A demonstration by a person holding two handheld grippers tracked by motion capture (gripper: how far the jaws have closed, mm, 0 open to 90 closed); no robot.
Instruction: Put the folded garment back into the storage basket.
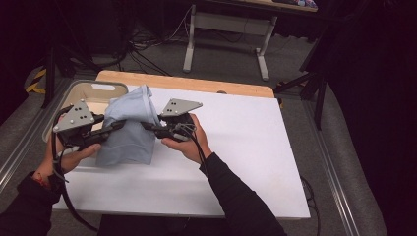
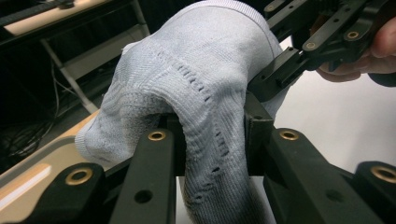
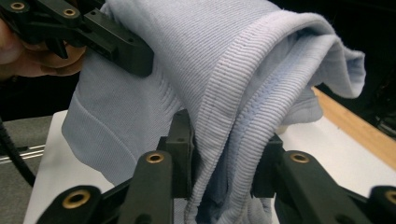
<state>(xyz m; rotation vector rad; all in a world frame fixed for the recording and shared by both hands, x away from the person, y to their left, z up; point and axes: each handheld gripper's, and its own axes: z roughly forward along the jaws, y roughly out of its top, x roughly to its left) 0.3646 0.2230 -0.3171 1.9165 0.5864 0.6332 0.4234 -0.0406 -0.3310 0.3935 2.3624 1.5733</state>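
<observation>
I have the light blue knit cloth [image 1: 129, 129] pinched in both tools: my left hand-held gripper [image 1: 119, 125] is closed tight on one bunched fold, and my right hand-held gripper [image 1: 146, 126] is closed on a thick fold just across from it. The cloth hangs between them, with its bottom resting on the white counter [image 1: 236, 147]. I think it is soft, light and floppy, so I should grab thick folds, not thin edges.

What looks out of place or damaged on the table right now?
Nothing looks damaged or spilled. The pale blue knit garment is bunched up and lifted off the white table, pinched between the left tongs and the right tongs. The small holes along its seam in the left gripper view look like part of the knit pattern, not tears.
</observation>
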